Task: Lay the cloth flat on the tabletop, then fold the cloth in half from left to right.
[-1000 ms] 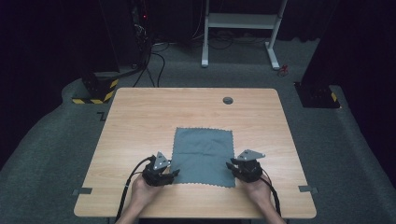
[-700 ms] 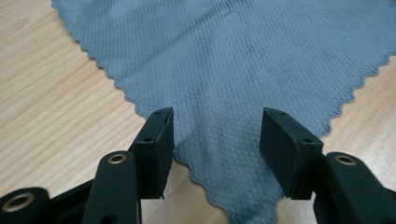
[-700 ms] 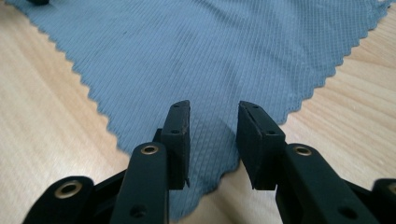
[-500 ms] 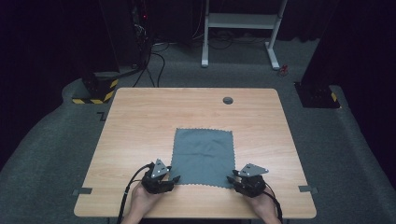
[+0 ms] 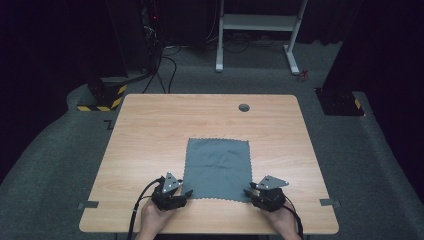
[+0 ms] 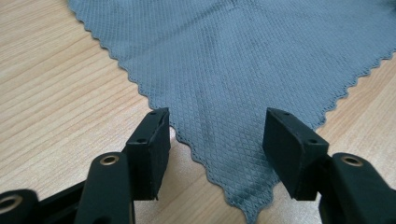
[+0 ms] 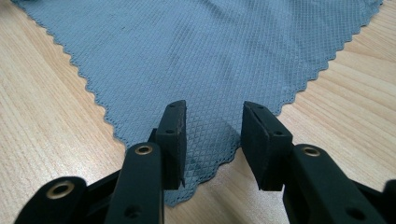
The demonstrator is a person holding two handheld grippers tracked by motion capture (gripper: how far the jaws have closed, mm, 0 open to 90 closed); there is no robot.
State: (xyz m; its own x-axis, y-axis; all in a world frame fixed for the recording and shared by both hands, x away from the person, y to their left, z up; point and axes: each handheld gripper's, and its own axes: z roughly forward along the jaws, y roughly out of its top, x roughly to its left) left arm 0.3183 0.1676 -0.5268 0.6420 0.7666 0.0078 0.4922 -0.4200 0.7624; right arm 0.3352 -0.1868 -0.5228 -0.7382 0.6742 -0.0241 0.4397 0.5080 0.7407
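A grey-blue cloth (image 5: 217, 167) with scalloped edges lies flat on the wooden table (image 5: 150, 135). My left gripper (image 5: 184, 193) sits at its near left corner. In the left gripper view the cloth (image 6: 224, 70) points its corner between the jaws of this gripper (image 6: 217, 116), which stand wide and have just been opening a little. My right gripper (image 5: 248, 191) is at the near right corner. There the cloth (image 7: 196, 51) also lies between the pads of the gripper (image 7: 213, 108). Its jaws have just been opening, and neither pad presses on the fabric.
A round dark grommet (image 5: 243, 107) sits in the table's far side. Grey tape strips (image 5: 88, 205) (image 5: 327, 202) mark the near corners. Beyond the table, a white desk frame (image 5: 260, 30) and black-yellow striped blocks (image 5: 102, 97) stand on the carpet.
The right gripper has slid back toward the near table edge and its jaws stand wider. The left gripper has barely shifted. The cloth lies as before.
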